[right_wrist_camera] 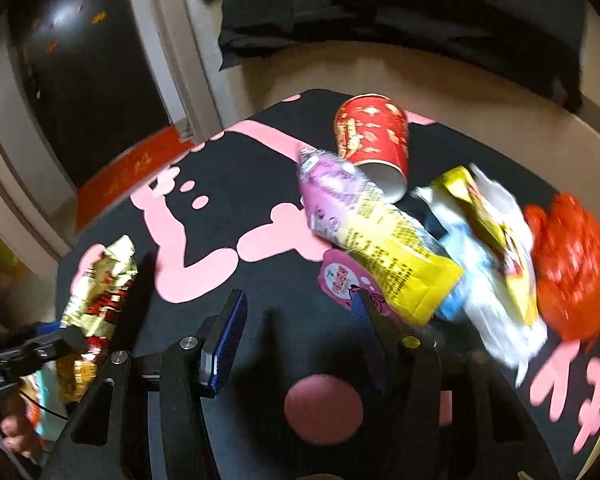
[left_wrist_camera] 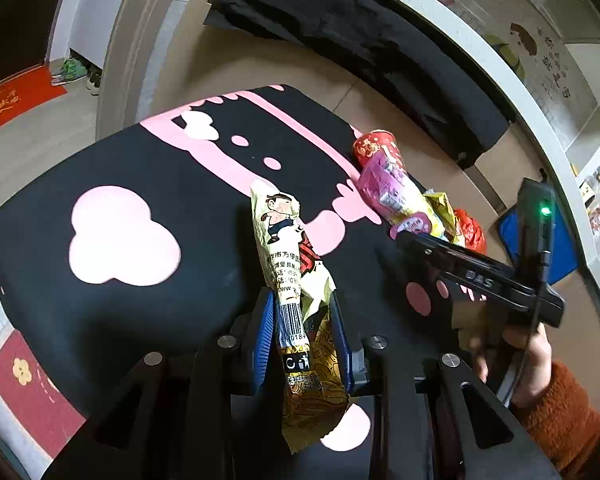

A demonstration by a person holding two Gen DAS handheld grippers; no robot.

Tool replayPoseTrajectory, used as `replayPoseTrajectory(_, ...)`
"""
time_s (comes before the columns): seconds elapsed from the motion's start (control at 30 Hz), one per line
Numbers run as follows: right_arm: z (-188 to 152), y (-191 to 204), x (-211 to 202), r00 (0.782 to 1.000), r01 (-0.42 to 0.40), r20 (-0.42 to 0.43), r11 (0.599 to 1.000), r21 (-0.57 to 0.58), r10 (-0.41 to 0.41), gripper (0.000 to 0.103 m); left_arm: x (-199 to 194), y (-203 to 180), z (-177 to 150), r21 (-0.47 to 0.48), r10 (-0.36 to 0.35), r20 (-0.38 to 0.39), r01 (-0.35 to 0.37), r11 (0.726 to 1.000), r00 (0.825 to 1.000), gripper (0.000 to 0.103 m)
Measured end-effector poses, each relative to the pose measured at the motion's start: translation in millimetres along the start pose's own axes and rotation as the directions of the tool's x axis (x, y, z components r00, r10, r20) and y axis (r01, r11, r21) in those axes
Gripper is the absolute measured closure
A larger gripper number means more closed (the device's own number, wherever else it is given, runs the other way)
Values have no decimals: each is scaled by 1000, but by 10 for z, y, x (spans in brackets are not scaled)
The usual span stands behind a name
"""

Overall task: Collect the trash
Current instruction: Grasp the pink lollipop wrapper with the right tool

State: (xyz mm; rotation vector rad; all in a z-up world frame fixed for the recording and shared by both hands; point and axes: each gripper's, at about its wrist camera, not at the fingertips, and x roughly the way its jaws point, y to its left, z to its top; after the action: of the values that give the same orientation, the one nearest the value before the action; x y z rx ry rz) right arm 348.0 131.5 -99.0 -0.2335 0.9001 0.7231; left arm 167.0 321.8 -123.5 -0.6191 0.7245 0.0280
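The left gripper [left_wrist_camera: 302, 332] has its two blue-padded fingers [left_wrist_camera: 264, 340] closed on a crumpled gold snack wrapper [left_wrist_camera: 288, 264], which stands up between them: its printed top reaches forward past the fingertips and its lower end hangs back behind them. Below lies a black table cover [left_wrist_camera: 140, 168] with pink shapes. From the right wrist view the same wrapper [right_wrist_camera: 100, 292] sits well off to the left of the right gripper's fingers, held in the other tool. The right gripper [right_wrist_camera: 296, 320] is spread wide and holds nothing; between its fingers is only the black cover [right_wrist_camera: 260, 216]. Its right finger [right_wrist_camera: 366, 320] touches, or nearly touches, a small pink lid [right_wrist_camera: 336, 280] at the near end of a pile of trash. Ahead and to the right of that finger lie a pink and yellow packet [right_wrist_camera: 372, 240], a red paper cup [right_wrist_camera: 374, 140] on its side with its open mouth toward the camera, a white and yellow wrapper [right_wrist_camera: 496, 248] and a red crumpled bag [right_wrist_camera: 572, 264] farthest right; this side of the picture is blurred. In the left wrist view the right gripper [left_wrist_camera: 404, 238] reaches to that pile [left_wrist_camera: 396, 188], ahead and right of the left fingers.
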Motion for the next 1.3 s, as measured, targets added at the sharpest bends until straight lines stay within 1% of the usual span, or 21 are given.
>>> replayPoseTrajectory(0.1,50,-18,75,999,49,-3,998,-40,-49,51,-36,48,16,-3,3,8,-3,1000,1000,74)
replayPoseTrajectory(0.2,104,-43,76,995,98,26,991,-90,-96,52,-58,77,42,0,4,17,-4,1000,1000,74)
replayPoseTrajectory(0.27,150,-17,59,987,157,64,976,-151,-149,52,-39,91,59,-6,0,14,0,1000,1000,74)
replayPoseTrajectory(0.33,190,-12,87,973,227,79,948,-223,-215,52,-10,86,67,-10,-4,7,4,1000,1000,74)
replayPoseTrajectory(0.4,219,-54,139,968,250,71,933,-259,-240,52,23,64,77,-8,-9,0,9,1000,1000,74)
replayPoseTrajectory(0.43,231,-95,163,968,251,63,932,-263,-243,52,44,43,81,-2,-11,-3,11,1000,1000,74)
replayPoseTrajectory(0.53,274,-252,218,973,233,44,946,-224,-228,53,112,10,104,9,-16,-17,16,1000,1000,74)
replayPoseTrajectory(0.6,309,-331,243,981,192,41,966,-174,-188,54,149,-4,119,8,-19,-25,19,1000,1000,74)
replayPoseTrajectory(0.67,313,-346,232,987,159,45,976,-149,-154,54,168,-13,140,8,-22,-29,22,1000,999,74)
replayPoseTrajectory(0.73,286,-280,158,991,126,73,979,-161,-115,54,176,-15,160,12,-18,-28,18,1000,999,74)
replayPoseTrajectory(0.8,253,-189,68,991,100,104,976,-193,-81,51,187,-10,180,11,-16,-28,17,1000,999,74)
replayPoseTrajectory(0.83,244,-152,57,993,79,100,974,-212,-59,47,196,-9,189,8,-16,-28,16,1000,999,74)
replayPoseTrajectory(0.87,236,-124,68,995,61,86,972,-227,-42,45,211,-11,199,6,-17,-29,17,1000,999,74)
replayPoseTrajectory(0.93,222,-111,147,999,40,39,966,-255,-31,45,236,-24,207,5,-20,-34,20,1000,999,74)
replayPoseTrajectory(1.1,226,-177,397,998,42,-25,955,-292,-52,45,285,-59,205,15,-18,-52,19,1000,998,74)
replayPoseTrajectory(1.13,237,-186,427,999,29,-34,955,-294,-41,45,292,-70,206,16,-15,-54,16,1000,998,74)
replayPoseTrajectory(1.2,286,-212,471,999,5,-48,962,-273,-19,46,296,-90,211,19,-12,-54,13,1000,998,74)
replayPoseTrajectory(1.23,303,-222,474,998,-10,-57,966,-259,-5,50,295,-106,216,24,-9,-52,10,1000,999,74)
replayPoseTrajectory(1.27,300,-219,457,999,-13,-54,968,-251,-1,53,294,-121,220,28,-7,-50,8,1000,999,74)
replayPoseTrajectory(1.3,296,-206,454,998,-10,-55,970,-243,-4,54,296,-151,227,35,-5,-49,6,999,999,74)
